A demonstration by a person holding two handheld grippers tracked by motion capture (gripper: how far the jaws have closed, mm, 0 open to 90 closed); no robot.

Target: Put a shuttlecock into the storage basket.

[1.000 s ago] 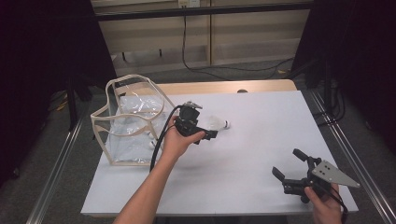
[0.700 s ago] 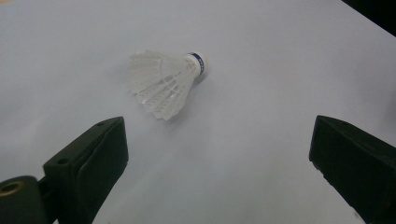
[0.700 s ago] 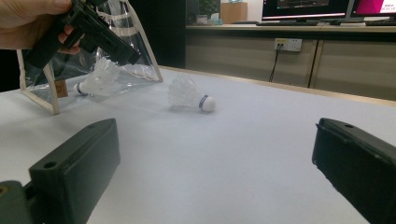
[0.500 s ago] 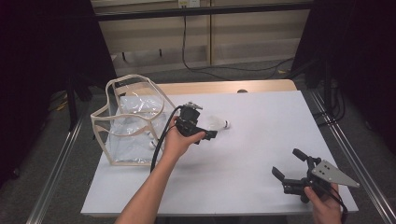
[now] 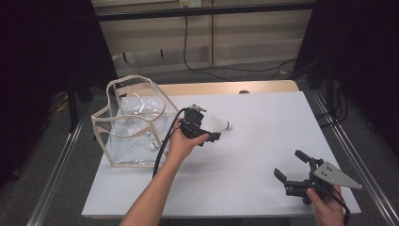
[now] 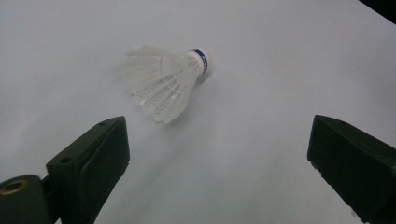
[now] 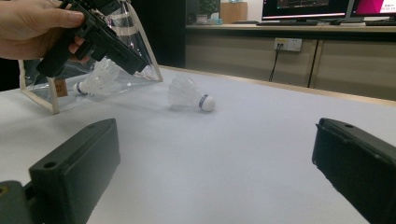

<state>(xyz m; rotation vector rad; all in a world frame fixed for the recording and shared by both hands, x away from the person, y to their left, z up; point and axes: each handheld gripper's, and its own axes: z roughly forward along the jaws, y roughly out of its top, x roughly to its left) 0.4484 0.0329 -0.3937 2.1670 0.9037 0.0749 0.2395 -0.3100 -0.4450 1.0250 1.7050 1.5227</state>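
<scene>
A white feather shuttlecock (image 5: pixel 220 125) with a blue-banded cork lies on its side on the white table (image 5: pixel 263 141). My left gripper (image 5: pixel 207 126) hovers just over it, jaws open wide. In the left gripper view the shuttlecock (image 6: pixel 166 81) lies ahead of the open jaws, nearer the left one, and nothing is between them. My right gripper (image 5: pixel 294 170) is held open near the table's front right corner. The right gripper view looks across the table at the shuttlecock (image 7: pixel 189 95) and the left gripper (image 7: pixel 100 39) above it.
A clear plastic bag (image 5: pixel 131 122) with beige trim stands open at the table's left side. Another shuttlecock (image 7: pixel 95 79) shows inside it through the plastic. A black cable (image 5: pixel 162 148) trails from the left gripper. Metal rails run along both table sides.
</scene>
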